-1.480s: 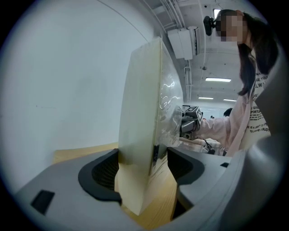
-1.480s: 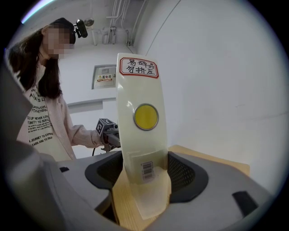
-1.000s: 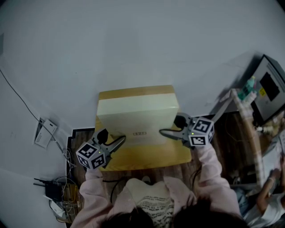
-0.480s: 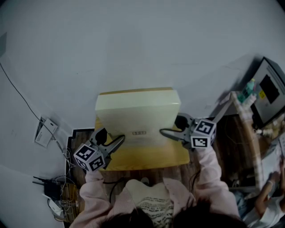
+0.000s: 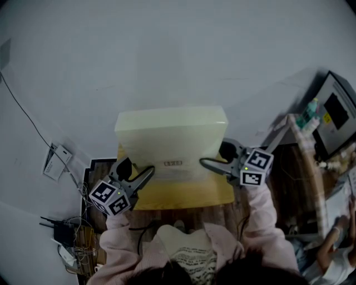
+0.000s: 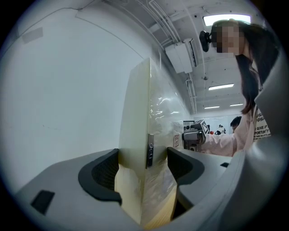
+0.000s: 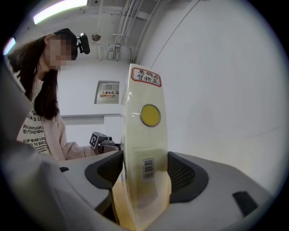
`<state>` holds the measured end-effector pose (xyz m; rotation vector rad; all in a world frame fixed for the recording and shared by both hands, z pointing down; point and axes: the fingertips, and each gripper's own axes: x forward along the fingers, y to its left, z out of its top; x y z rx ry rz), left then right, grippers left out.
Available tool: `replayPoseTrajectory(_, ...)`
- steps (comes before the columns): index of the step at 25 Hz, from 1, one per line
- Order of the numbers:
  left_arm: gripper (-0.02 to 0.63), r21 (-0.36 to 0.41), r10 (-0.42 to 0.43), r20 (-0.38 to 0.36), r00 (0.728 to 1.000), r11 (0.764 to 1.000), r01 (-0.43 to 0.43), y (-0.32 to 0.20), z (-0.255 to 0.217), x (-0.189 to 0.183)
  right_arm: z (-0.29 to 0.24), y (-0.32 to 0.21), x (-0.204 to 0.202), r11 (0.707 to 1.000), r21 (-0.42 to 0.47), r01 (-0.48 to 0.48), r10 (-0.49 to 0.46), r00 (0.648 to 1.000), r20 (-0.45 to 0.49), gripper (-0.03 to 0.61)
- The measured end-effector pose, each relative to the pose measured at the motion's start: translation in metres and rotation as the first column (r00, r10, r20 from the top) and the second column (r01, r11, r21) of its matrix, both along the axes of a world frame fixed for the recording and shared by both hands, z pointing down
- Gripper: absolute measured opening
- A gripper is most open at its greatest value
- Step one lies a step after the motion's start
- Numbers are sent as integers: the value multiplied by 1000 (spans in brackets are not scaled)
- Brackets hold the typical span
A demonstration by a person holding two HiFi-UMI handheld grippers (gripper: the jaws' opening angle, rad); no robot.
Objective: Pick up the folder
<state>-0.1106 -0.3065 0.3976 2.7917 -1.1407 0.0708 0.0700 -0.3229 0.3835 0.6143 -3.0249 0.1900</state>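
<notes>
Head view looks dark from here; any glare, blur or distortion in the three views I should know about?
Head view: dim, darker toward the corners, but the folder is clear. Left gripper view: heavy fisheye bend; glare patches on the folder's clear wrap; edges sharp. Right gripper view: same bend; ceiling light flares top left; folder labels in focus.

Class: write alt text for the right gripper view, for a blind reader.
A pale cream folder stands edge-on, clamped between the right gripper's dark fingers. It bears a round yellow sticker and a barcode label.

"OPPORTUNITY" on shirt (image 6: 263, 128) — red-framed Chinese label (image 7: 146, 76) on folder (image 7: 145, 149)
</notes>
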Motion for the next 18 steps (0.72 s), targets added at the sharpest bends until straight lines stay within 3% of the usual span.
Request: replayPoseTrajectory(18,351,37,-31,-25,999,999,32,10,-12,0,-9,7,2,999,32,-36,35,999,28,307)
